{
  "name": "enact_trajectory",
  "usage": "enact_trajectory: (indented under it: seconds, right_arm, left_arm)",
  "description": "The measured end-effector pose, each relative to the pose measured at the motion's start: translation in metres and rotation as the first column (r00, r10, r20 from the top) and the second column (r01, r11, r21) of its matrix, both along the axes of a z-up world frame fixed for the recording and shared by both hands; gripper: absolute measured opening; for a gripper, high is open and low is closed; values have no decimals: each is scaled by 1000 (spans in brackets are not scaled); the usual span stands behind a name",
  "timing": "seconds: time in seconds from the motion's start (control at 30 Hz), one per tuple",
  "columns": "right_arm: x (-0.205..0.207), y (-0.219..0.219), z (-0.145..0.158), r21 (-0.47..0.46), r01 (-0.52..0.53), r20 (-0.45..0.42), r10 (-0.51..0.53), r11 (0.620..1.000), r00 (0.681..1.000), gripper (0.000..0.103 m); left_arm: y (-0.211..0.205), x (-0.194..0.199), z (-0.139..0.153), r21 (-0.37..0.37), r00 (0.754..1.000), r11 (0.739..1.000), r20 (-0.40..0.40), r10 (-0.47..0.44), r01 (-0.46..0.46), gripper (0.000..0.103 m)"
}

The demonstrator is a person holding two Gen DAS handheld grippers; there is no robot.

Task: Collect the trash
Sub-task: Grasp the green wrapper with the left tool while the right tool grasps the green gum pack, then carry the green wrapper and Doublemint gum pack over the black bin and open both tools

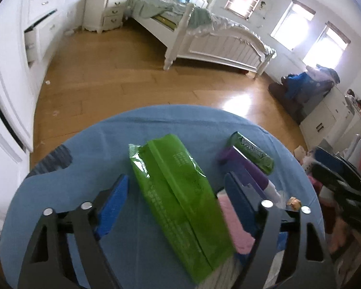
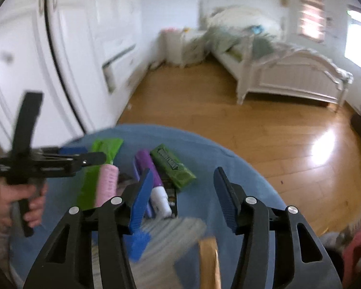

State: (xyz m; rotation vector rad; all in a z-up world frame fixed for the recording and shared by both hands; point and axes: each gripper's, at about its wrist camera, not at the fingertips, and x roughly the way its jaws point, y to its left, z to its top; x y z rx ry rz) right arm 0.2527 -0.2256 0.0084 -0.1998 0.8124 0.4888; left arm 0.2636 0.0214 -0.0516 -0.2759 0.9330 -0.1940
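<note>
A round table with a blue cloth (image 1: 89, 159) holds the litter. In the left wrist view a long green packet (image 1: 178, 192) lies between the fingers of my left gripper (image 1: 176, 175), whose blue pads stand apart from its edges, so it is open. A pink roll (image 1: 233, 221), a purple tube (image 1: 243, 166) and a green gum pack (image 1: 252, 151) lie to the right. My right gripper (image 2: 183, 169) hovers open over the cloth, with the purple tube (image 2: 146, 168) and gum pack (image 2: 173, 168) just beyond its left finger. A hand (image 2: 24, 202) holds the left gripper (image 2: 89, 154) over the green packet (image 2: 101, 149).
Blurred grey striped fabric (image 2: 161, 240) and a tan object (image 2: 208, 260) lie under the right gripper. A small gold wrapper (image 1: 293, 202) sits by the table's right edge. Beyond are wood floor (image 1: 132, 77), a white bed (image 1: 216, 45), wardrobe doors (image 2: 60, 48) and piled clothes (image 1: 305, 84).
</note>
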Motion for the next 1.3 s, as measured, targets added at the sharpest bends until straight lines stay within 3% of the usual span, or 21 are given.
enact_trajectory:
  seconds: [0.17, 0.27, 0.43, 0.53, 0.63, 0.7, 0.9, 1.1, 1.2, 1.3]
  right_arm:
    - [34, 22, -37, -129, -101, -61, 94, 987, 994, 49]
    - [40, 35, -44, -140, -168, -80, 158, 976, 984, 49]
    - [52, 47, -46, -92, -187, -119, 176, 978, 977, 50]
    - [44, 54, -55, -131, -194, -115, 180, 972, 977, 49]
    - [40, 52, -56, -102, -170, -110, 159, 980, 981, 38]
    - [32, 49, -54, -91, -145, -93, 136, 985, 986, 32]
    - [-11, 25, -21, 82, -53, -31, 56, 995, 998, 32]
    - [-70, -16, 16, 281, 16, 40, -29, 960, 999, 32]
    - [-95, -48, 28, 370, 88, 69, -121, 925, 990, 32]
    - [-113, -76, 32, 399, 156, 89, -208, 904, 974, 32]
  left_arm:
    - [-3, -1, -4, 11, 999, 999, 11, -40, 40, 78]
    - [-6, -2, -7, 42, 998, 997, 24, -61, 60, 78]
    - [-16, -2, -9, 137, 994, 986, 39, -102, 96, 78]
    - [-16, -6, -9, 146, 993, 983, 30, -114, 108, 78]
    - [-19, -9, -9, 184, 991, 975, 32, -130, 122, 76]
    - [-20, -15, -11, 237, 988, 963, 51, -144, 128, 67]
    - [5, -28, -4, 137, 985, 983, 104, -135, 121, 37]
    - [24, -61, 29, 35, 973, 996, 212, -90, 84, 36]
    - [14, -77, 58, 20, 954, 995, 286, -95, 94, 36]
    - [-10, -88, 88, 7, 927, 990, 349, -137, 144, 36]
